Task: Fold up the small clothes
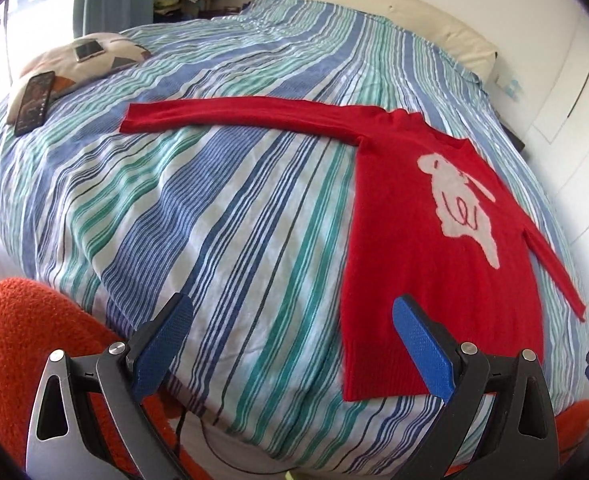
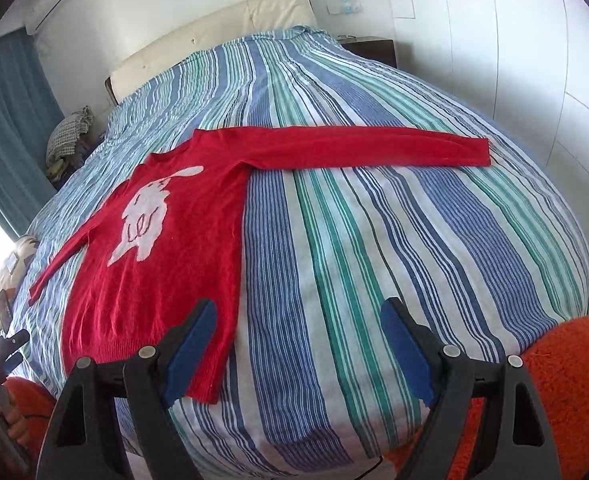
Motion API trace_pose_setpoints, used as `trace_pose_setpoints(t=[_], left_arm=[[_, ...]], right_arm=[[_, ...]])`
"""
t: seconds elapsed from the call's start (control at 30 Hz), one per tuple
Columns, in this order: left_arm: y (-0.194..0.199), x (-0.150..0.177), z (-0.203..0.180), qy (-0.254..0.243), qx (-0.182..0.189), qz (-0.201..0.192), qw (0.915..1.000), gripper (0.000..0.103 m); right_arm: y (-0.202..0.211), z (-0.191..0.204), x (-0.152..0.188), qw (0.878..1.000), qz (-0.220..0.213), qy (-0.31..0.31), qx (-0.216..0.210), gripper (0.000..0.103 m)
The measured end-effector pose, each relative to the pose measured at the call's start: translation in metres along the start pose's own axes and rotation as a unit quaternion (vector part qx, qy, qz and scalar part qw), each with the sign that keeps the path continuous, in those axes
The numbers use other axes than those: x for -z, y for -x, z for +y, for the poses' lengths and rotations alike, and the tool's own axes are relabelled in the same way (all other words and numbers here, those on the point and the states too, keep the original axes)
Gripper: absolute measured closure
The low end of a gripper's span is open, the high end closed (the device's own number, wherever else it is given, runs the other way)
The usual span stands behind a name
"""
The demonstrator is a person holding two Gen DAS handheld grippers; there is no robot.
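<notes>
Right wrist view: my right gripper (image 2: 298, 344) is wide open, holding nothing. Left gripper (image 1: 294, 340) too. Grab 1 sleeve (image 2: 366, 148) of the red sweater (image 2: 166, 272) at its end and fold it in flat.

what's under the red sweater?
The red sweater lies flat, front up, on the striped duvet, which shows all around it. Whatever is directly beneath is covered; no lump suggests anything but bedding. Both sleeves are spread out, nothing folded yet.

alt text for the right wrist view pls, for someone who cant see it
A red sweater with a white rabbit design lies flat on a striped bedspread, both sleeves spread outward. The right gripper hangs above the bed's near edge, jaws open and empty. A cream headboard stands behind.
</notes>
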State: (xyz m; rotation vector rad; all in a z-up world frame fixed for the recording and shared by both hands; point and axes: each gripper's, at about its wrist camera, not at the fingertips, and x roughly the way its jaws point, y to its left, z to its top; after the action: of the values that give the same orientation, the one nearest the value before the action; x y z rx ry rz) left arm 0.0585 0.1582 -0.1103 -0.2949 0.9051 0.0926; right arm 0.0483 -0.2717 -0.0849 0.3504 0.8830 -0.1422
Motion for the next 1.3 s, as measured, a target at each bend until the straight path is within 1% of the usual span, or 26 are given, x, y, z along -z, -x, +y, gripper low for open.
trace_pose_setpoints(t=[0.47, 0.63, 1.3], left_arm=[[-0.003, 0.001, 0.000, -0.002, -0.007, 0.004, 1.0000, 0.002], [-0.002, 0.001, 0.002, 0.005, -0.007, 0.001, 1.0000, 0.002], [-0.001, 0.001, 0.004, 0.010, -0.008, -0.002, 0.9999, 0.002]], right_arm=[[0.000, 0.000, 0.002, 1.000, 0.000, 0.000, -0.002, 0.020], [0.005, 0.000, 0.000, 1.000, -0.014, 0.000, -0.003, 0.020], [0.015, 0.003, 0.000, 0.999, -0.034, 0.005, -0.006, 0.020]])
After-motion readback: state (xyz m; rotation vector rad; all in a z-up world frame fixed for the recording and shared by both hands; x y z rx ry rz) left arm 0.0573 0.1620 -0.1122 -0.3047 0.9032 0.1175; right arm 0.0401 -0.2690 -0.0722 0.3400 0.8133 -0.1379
